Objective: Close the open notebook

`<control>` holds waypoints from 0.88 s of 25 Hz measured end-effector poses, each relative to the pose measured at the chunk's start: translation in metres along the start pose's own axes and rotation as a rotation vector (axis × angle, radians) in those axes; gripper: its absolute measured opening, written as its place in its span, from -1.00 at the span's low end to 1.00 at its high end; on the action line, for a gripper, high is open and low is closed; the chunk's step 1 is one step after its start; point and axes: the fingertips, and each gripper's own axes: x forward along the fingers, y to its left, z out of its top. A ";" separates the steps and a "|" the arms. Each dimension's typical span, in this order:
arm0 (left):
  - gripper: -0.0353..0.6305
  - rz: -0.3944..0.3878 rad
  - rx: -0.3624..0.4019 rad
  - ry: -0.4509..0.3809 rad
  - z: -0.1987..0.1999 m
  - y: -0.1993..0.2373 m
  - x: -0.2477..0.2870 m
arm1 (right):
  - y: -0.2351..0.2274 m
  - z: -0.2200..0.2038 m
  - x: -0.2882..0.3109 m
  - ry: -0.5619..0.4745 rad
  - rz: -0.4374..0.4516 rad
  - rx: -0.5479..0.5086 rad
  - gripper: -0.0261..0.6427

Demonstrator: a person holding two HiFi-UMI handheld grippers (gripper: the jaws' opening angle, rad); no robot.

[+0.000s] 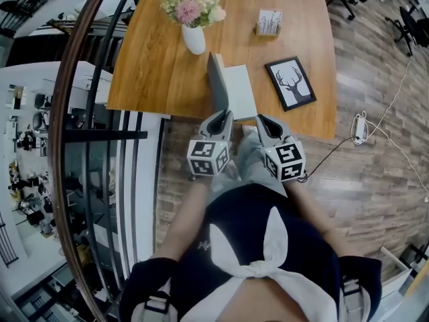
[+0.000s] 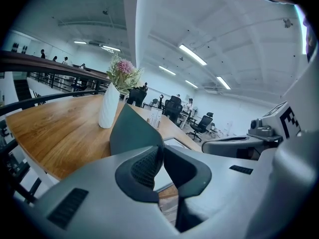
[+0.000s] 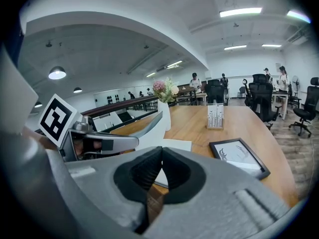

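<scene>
Grey notebook (image 1: pixel 238 92) — spine running away, cover upright — left gripper (image 1: pixel 224 117), right gripper (image 1: pixel 263 120) both closed.

We find the middle of the table's (image 1: pixel 154 66) near edge blocked by the notebook (image 1: pixel 240 94), whose raised cover (image 1: pixel 216 82) stands like a wall. Left of it, bare wood runs back to the vase (image 1: pixel 194 39). On the right, only a narrow bare strip separates it from the framed picture (image 1: pixel 290 82). A railing (image 1: pixel 100 113) borders the left edge.
</scene>
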 end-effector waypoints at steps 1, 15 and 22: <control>-0.76 -0.003 0.000 0.002 -0.001 -0.001 0.001 | -0.001 0.000 0.000 0.000 -0.002 0.001 -0.93; -0.75 -0.028 0.013 0.043 -0.007 -0.014 0.020 | -0.015 -0.007 0.000 0.014 -0.008 0.020 -0.93; -0.75 -0.038 0.020 0.068 -0.012 -0.019 0.029 | -0.024 -0.006 0.000 0.013 -0.014 0.032 -0.93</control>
